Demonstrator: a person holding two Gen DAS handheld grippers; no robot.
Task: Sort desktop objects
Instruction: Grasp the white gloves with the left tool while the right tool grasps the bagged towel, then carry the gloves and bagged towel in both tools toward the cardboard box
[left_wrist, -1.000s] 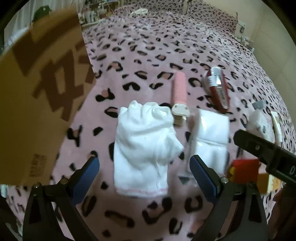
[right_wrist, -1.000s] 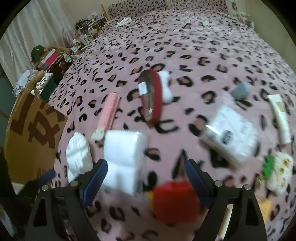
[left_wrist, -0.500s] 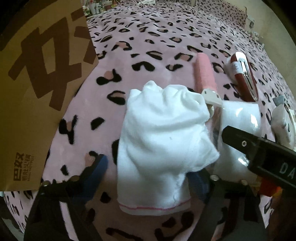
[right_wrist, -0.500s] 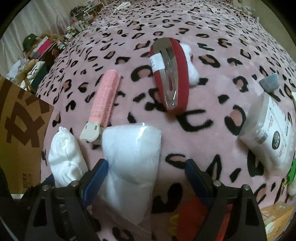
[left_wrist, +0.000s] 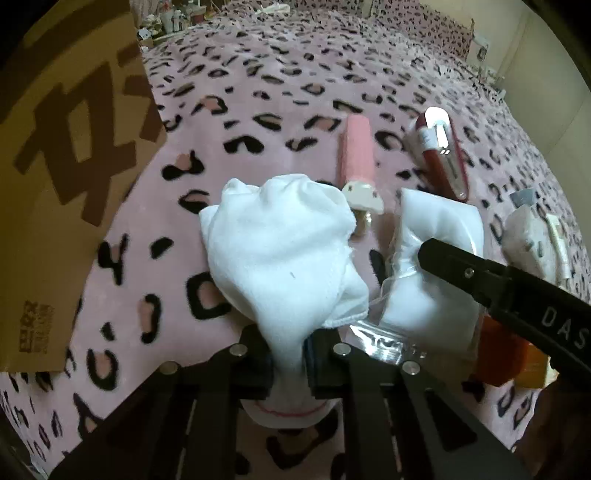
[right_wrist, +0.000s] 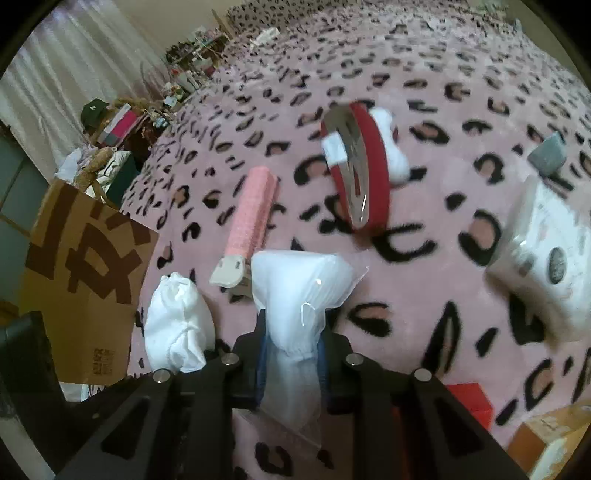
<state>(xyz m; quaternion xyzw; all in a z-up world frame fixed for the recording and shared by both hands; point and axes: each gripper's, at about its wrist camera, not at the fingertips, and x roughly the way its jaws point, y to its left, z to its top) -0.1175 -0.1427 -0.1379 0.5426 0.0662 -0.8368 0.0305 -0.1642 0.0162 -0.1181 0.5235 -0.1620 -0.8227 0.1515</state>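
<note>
Left wrist view: the left gripper (left_wrist: 288, 354) is closed tight on the near end of the white cloth (left_wrist: 280, 254), which bunches just ahead of it on the pink blanket (left_wrist: 258, 74). The right gripper (right_wrist: 291, 354) pinches one white plastic pack (right_wrist: 299, 291) the same way. To do this step well, I judge both should lift straight up, slowly, so soft things do not slip, then go toward the paper bag (left_wrist: 66, 184) at the left. Ahead lie one pink clip (right_wrist: 255, 210) and one red clip (right_wrist: 362, 173).

Pink leopard-print blanket (left_wrist: 295, 74), pale curtain (right_wrist: 66, 81), cluttered shelves (right_wrist: 177, 62) (perhaps toiletries)
</note>
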